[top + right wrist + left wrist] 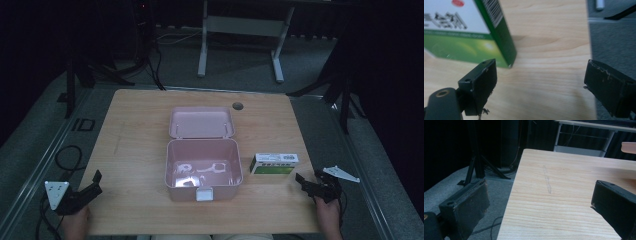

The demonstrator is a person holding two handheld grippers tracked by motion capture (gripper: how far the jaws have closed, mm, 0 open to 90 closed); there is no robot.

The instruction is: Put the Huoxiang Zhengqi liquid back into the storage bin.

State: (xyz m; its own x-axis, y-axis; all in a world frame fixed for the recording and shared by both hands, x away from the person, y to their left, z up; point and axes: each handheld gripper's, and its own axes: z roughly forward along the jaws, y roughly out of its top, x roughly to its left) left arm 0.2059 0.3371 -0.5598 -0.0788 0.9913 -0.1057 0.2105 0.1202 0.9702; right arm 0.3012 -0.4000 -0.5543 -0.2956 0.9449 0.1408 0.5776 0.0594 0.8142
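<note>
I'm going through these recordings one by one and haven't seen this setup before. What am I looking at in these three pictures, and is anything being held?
There is no robot here. A person at a wooden table holds a hand tool with two black jaws in each hand. The top picture comes from a fixed camera above the person's side of the table: the left gripper sits at the near left corner, the right gripper at the near right. The other two pictures come from small cameras riding on each tool, looking out between its own jaws.

On the table sits a pink box with its lid swung open behind it, and something pale lying inside. To its right lies a green and white carton.

Nothing is held. Both tools have their jaws wide apart, and the right one points at the carton without touching it.
</note>
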